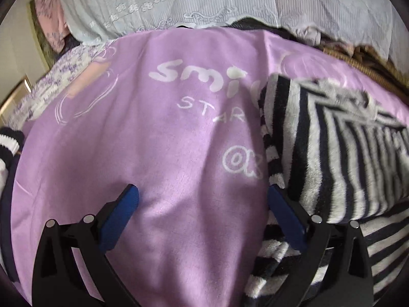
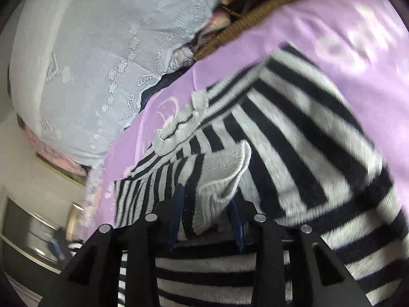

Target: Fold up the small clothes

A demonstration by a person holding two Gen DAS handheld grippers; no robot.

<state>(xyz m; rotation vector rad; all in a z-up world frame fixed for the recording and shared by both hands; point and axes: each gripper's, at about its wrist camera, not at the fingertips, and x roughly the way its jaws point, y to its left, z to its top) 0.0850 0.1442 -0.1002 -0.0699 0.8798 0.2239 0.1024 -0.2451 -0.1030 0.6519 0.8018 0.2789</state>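
A small fuzzy garment with black and white stripes (image 1: 332, 158) lies on a lilac blanket (image 1: 153, 140) printed with white letters. My left gripper (image 1: 203, 192) hangs open over bare blanket, its right blue pad (image 1: 286, 220) at the garment's left edge, nothing between the fingers. In the right wrist view my right gripper (image 2: 207, 204) is shut on a bunched grey ribbed cuff (image 2: 222, 176) of the striped garment (image 2: 294, 138), which spreads out beyond it. A grey ruffled trim (image 2: 179, 125) runs along the garment's far edge.
Pale lace-covered pillows (image 1: 179, 2) sit at the head of the bed, with a pink cloth (image 1: 48, 12) at the left. A woven brown edge (image 2: 255, 18) shows behind the blanket. Another striped cuff (image 1: 7, 140) pokes in at the far left.
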